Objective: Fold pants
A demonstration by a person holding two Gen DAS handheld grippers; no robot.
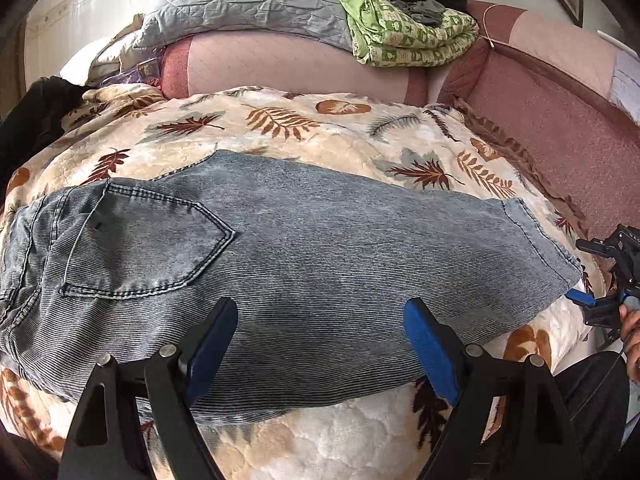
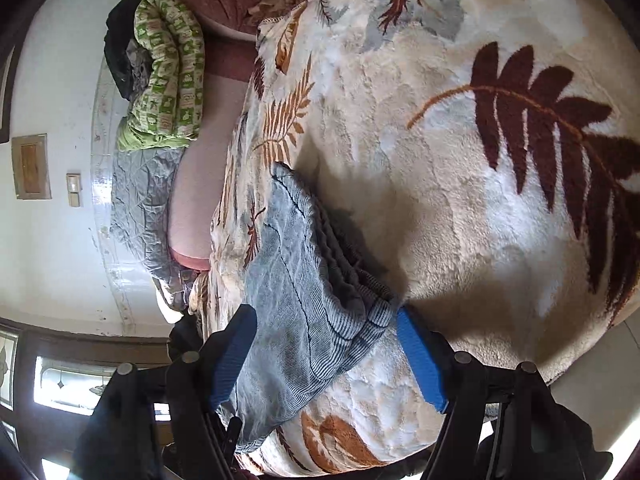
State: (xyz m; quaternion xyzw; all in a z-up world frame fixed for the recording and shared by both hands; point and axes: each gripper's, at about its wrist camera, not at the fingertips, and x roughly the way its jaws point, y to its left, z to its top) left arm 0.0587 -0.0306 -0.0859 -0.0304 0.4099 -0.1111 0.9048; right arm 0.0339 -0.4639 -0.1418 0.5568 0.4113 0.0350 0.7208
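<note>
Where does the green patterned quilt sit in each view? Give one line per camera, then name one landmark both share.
Left wrist view: the green patterned quilt lies at top centre-right, folded on the pink sofa back, dark clothes on top.
Right wrist view: the quilt appears upper left, turned on its side, beside the white wall.
Shared landmark: the grey quilted blanket right next to it.

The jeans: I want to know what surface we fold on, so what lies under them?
The jeans lie flat on a plush leaf-print blanket, which shows all around them. What is beneath the blanket under the jeans is covered and cannot be seen.
</note>
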